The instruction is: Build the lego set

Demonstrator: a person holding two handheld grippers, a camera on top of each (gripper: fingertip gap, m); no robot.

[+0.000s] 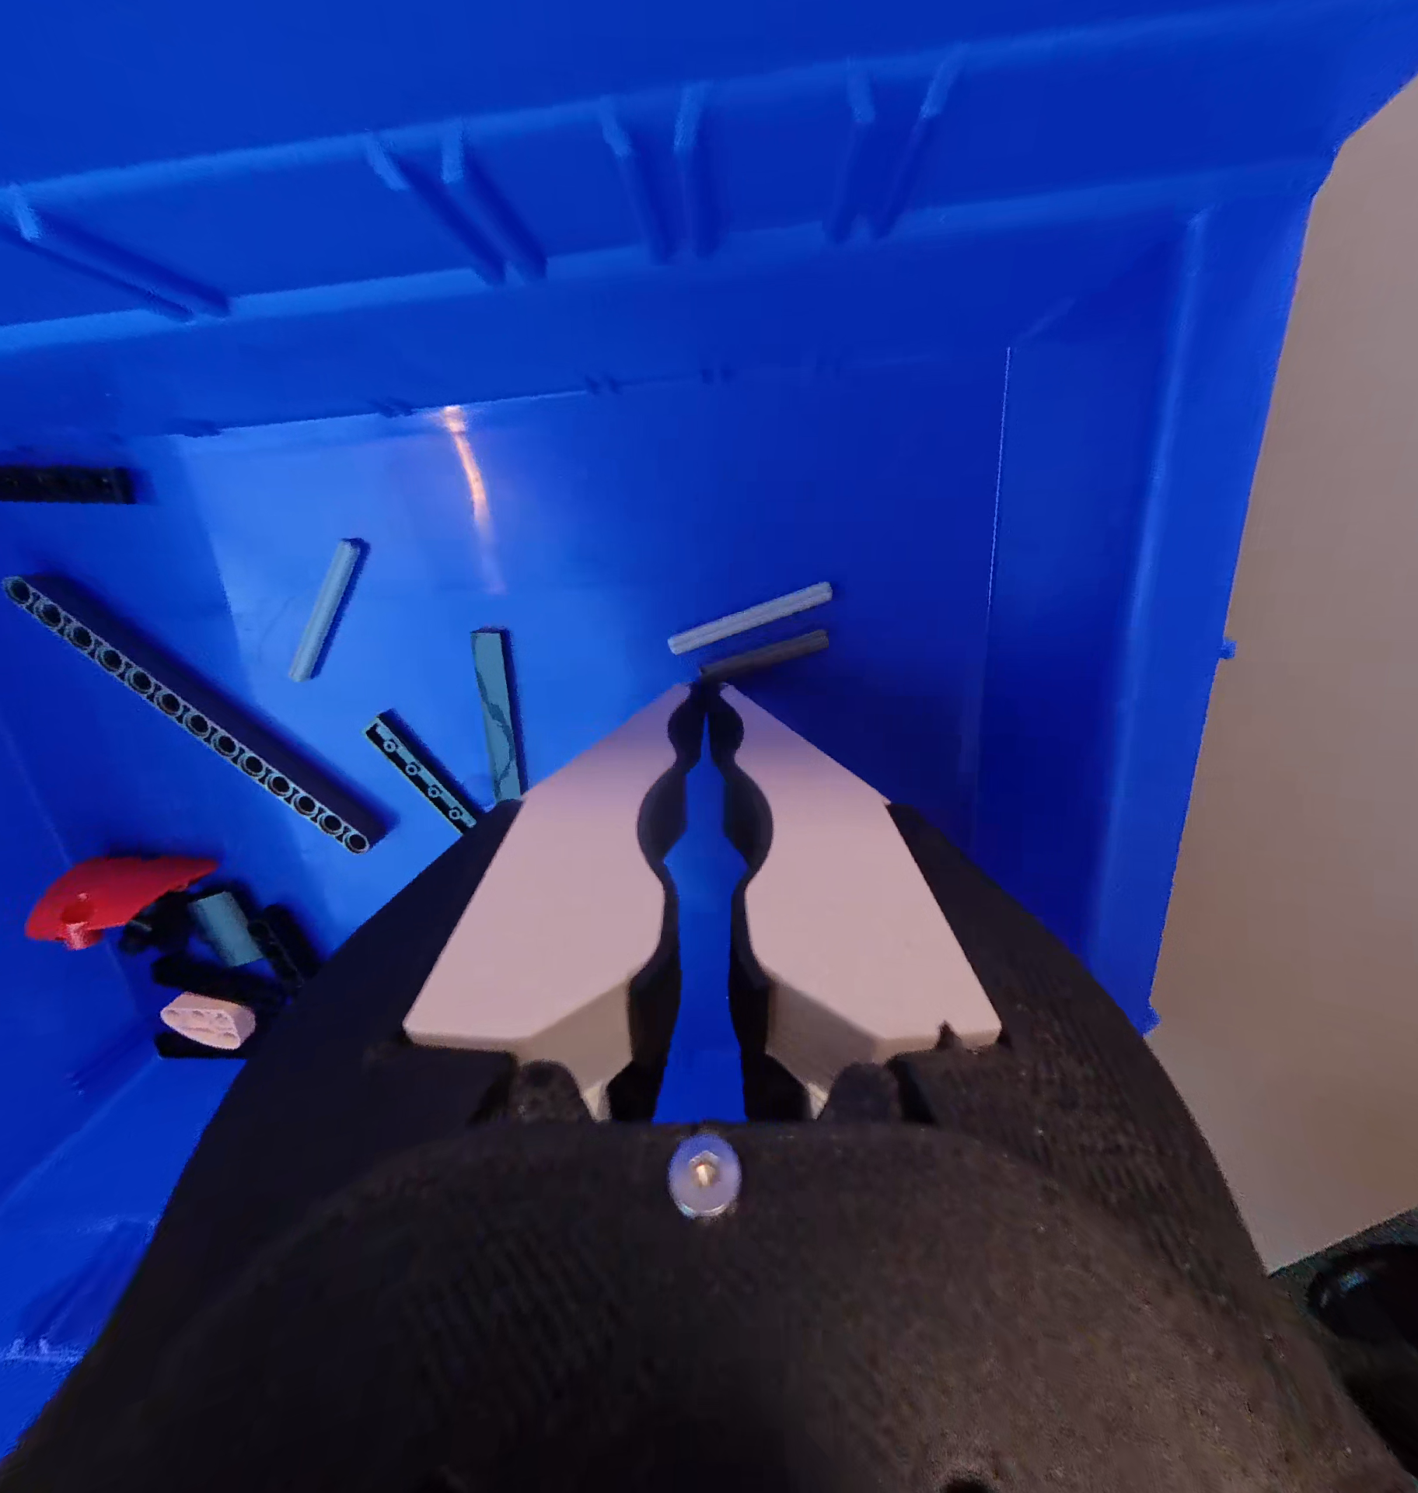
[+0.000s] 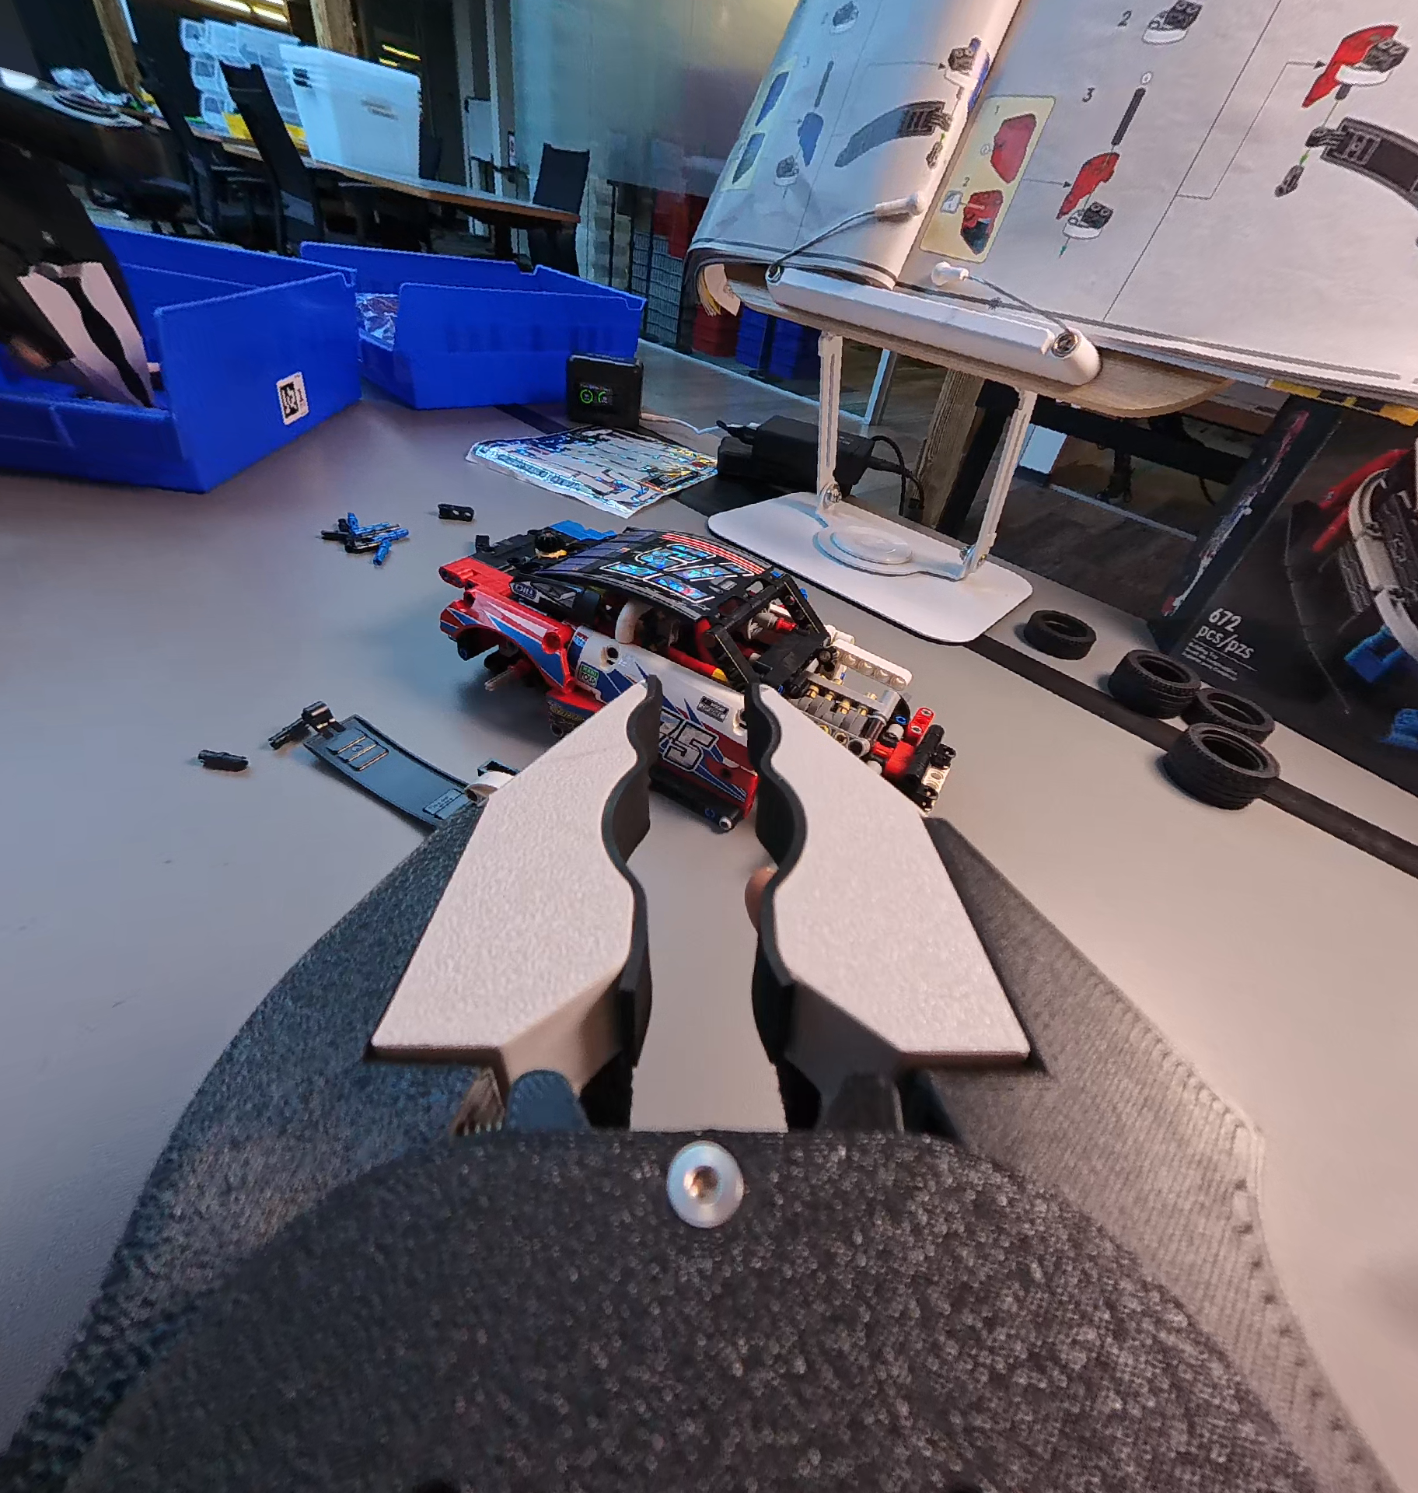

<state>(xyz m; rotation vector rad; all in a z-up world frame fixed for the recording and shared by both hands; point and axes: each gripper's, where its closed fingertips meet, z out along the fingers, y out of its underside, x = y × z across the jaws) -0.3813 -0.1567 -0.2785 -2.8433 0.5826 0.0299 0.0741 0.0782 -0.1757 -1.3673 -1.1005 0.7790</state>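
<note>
Fingertips of my left gripper (image 1: 704, 691) are pinched together inside the blue bin (image 1: 690, 339), at its right wall, touching a dark axle (image 1: 764, 653). My right gripper (image 2: 696, 701) is released above the lego car (image 2: 673, 638) at the table (image 2: 165, 889) middle.

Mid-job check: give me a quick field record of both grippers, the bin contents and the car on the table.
left gripper: inside the blue bin, tips closed at the end of a dark rod; actual grip unclear
right gripper: open, empty, above the table
bin contents: long black beam, grey rod, red panel
car: partly built, no wheels fitted
tyres: loose on the table, right of the car
</note>
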